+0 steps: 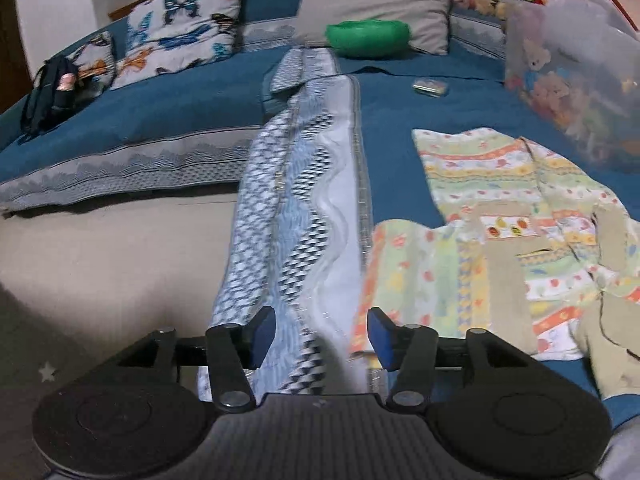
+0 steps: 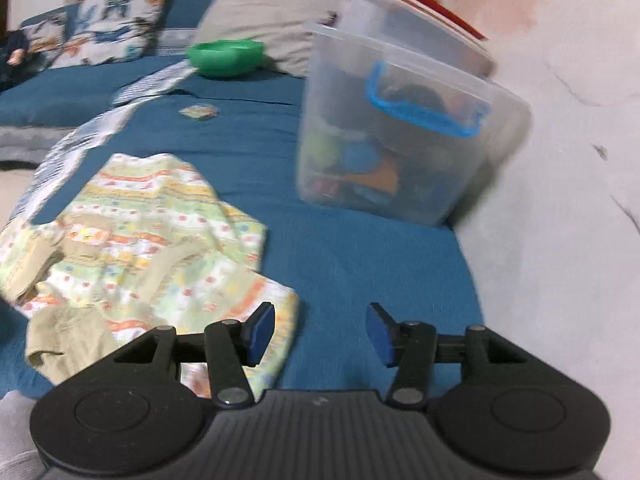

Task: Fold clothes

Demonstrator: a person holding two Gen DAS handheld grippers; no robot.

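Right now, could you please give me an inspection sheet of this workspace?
Surface: bed with blue cover.
Job's things: patterned garment lying rumpled, unfolded.
Clutter: clear toy bin, green bowl, small packet, blue-white cloth, dark bag.
Grippers: left gripper open, empty; right gripper open, empty, beside the garment's edge.
Cables: nothing seen.
Surroundings: butterfly pillow, grey pillow, wall.
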